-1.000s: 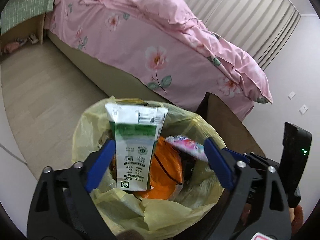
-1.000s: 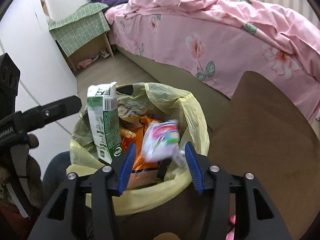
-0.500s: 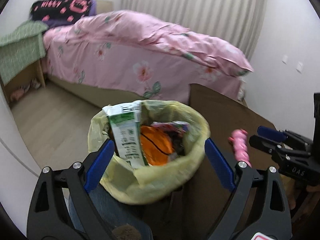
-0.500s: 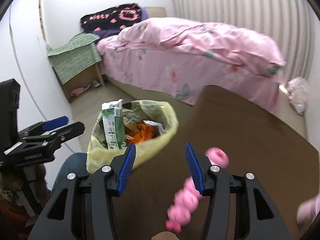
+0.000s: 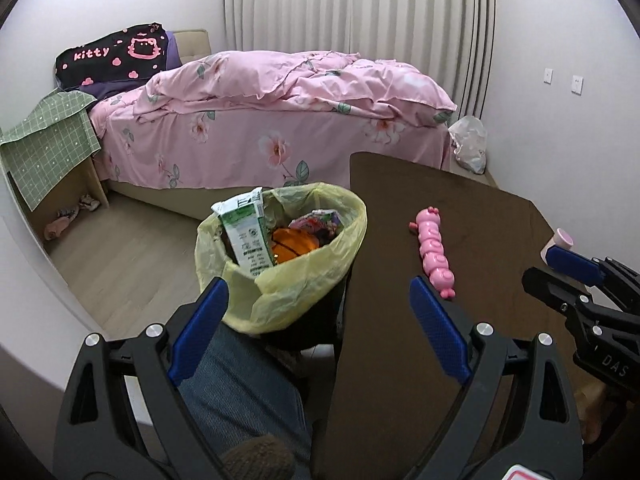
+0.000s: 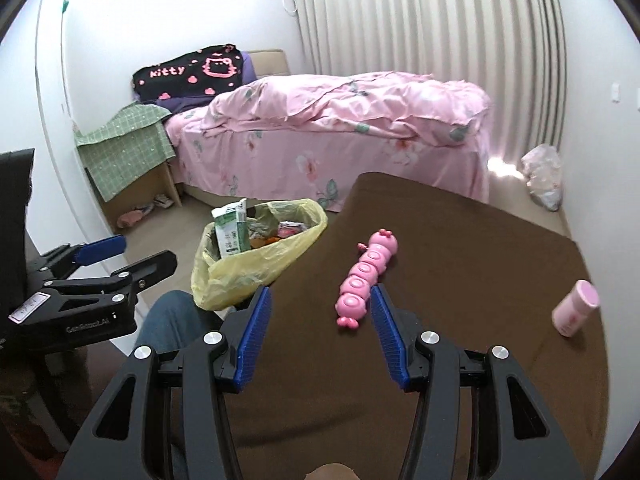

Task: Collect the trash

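Observation:
A bin lined with a yellow bag stands on the floor beside the brown table. Inside it, a green-and-white milk carton stands upright next to an orange wrapper and a colourful wrapper. My left gripper hangs open and empty, above and short of the bin. Over the table, my right gripper is also open, with nothing between its fingers.
A pink caterpillar toy and a small pink bottle lie on the table. A pink-covered bed, a green-draped nightstand and a plastic bag on the floor lie beyond. A person's jeans-clad leg is below.
Both grippers have drawn back and up from the bin. The colourful wrapper that sat between my right fingers now lies in the bag. Table, toy and bottle have come into view.

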{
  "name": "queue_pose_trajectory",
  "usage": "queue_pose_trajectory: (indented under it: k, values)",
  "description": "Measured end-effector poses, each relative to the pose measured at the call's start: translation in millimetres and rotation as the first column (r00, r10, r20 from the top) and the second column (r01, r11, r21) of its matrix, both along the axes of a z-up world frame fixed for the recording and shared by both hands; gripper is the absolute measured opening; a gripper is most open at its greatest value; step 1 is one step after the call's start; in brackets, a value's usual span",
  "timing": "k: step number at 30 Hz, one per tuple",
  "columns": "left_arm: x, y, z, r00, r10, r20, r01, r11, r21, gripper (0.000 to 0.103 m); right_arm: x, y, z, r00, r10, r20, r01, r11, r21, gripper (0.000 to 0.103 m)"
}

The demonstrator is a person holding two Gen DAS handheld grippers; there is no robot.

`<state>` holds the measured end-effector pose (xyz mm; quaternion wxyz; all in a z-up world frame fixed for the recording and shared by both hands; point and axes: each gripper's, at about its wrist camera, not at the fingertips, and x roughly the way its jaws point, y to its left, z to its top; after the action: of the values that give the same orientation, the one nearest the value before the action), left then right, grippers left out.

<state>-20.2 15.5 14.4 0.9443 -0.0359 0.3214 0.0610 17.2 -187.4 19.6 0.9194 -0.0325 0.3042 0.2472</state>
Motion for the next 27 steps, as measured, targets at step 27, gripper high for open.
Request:
queue_pose_trajectory:
  k: [27]
  values:
    - [5,-1,-3,1.000,-0.031,0.002,0.031,0.999,-0.016,0.087,3,-1,-7,0.999,-0.037,-0.003,0.037,0.999,-0.020,0.048]
